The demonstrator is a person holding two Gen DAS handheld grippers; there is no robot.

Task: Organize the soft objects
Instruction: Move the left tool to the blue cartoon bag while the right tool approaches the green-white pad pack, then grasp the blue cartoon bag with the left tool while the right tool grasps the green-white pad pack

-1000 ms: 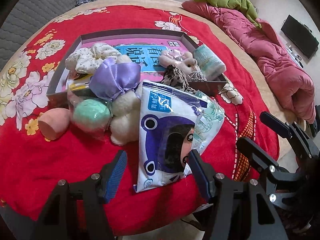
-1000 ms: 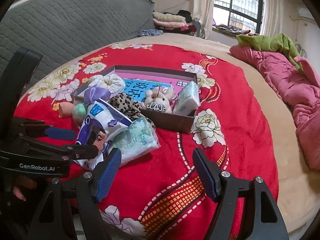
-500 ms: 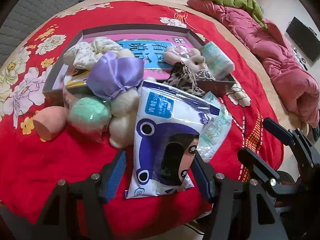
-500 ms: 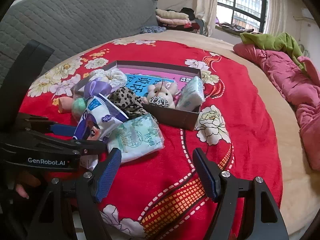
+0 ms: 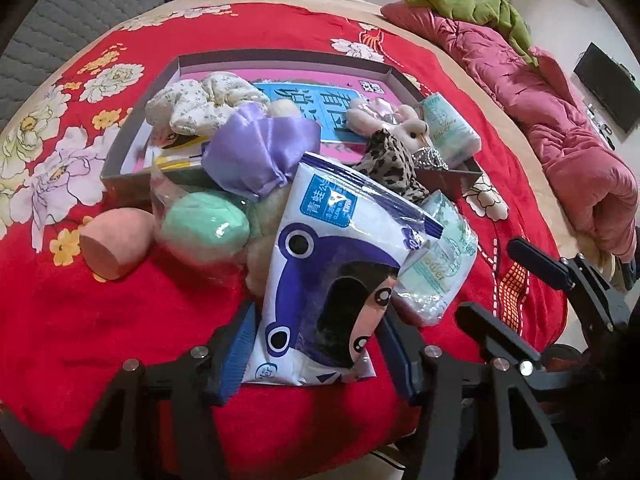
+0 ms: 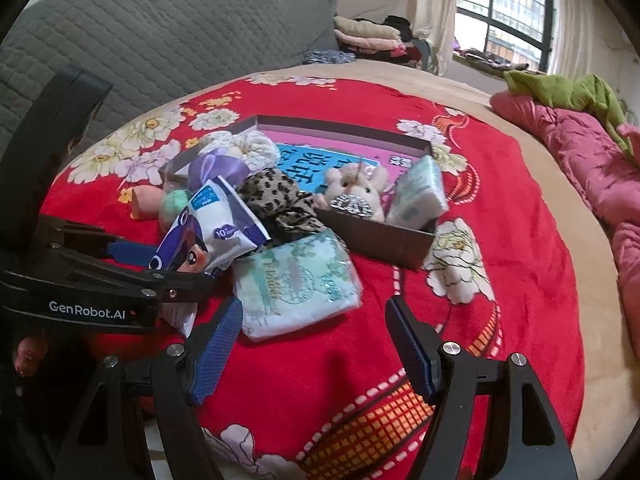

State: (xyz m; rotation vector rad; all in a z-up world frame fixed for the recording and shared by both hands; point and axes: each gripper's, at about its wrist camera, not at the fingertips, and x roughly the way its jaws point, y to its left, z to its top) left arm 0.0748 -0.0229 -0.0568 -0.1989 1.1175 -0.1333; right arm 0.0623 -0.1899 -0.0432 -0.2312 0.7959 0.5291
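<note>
A white-and-purple frog wipes pack (image 5: 320, 280) leans on a pile of soft things in front of a shallow box (image 5: 280, 58). My left gripper (image 5: 316, 352) has the pack's lower end between its blue pads; its jaws are closing and the pads touch both edges. In the right wrist view the same pack (image 6: 212, 228) sticks up from the left gripper (image 6: 160, 264). A pale green tissue pack (image 6: 296, 284) lies just ahead of my right gripper (image 6: 316, 344), which is open over the red blanket (image 6: 520, 280) with nothing in it.
The pile holds a purple satin pouch (image 5: 260, 156), a bagged green ball (image 5: 204, 224), a pink sponge (image 5: 116, 244) and a leopard cloth (image 5: 392, 168). In the box are a floral scrunchie (image 5: 200, 104), a plush toy (image 5: 404, 128) and another tissue pack (image 5: 448, 128). A pink quilt (image 5: 560, 120) lies on the right.
My left gripper has slid forward round the frog pack's lower end and its jaws have narrowed onto it. My right gripper has come nearer to the green tissue pack.
</note>
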